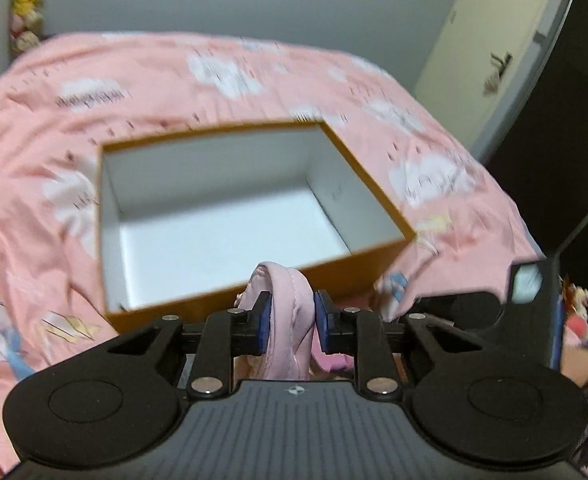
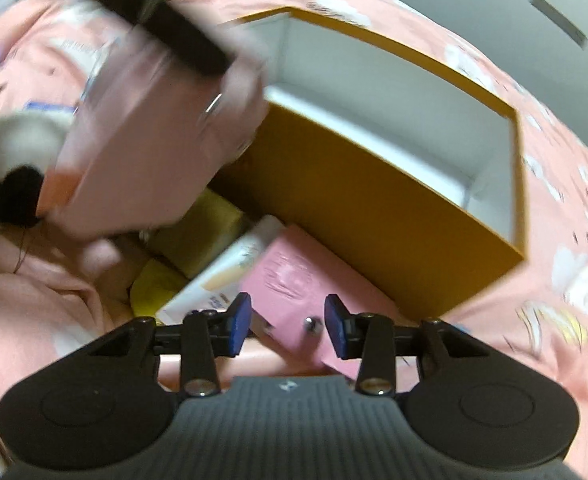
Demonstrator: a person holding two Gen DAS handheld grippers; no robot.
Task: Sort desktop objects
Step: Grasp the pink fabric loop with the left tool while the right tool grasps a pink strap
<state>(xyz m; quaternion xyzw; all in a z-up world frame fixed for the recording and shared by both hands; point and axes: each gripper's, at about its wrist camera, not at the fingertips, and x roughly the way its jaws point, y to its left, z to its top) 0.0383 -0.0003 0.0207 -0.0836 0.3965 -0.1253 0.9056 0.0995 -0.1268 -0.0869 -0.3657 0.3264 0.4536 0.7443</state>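
Pink pouch (image 1: 290,312) clamped in left gripper (image 1: 293,316), before orange box (image 1: 254,280)

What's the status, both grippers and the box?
Left gripper shut on pink pouch, short of the orange box. Right gripper open over pink case, nothing gripped. Box empty, path clear.

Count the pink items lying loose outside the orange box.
2: a pink pouch clamped in the left gripper, and a pink case beside the box. More may be hidden.
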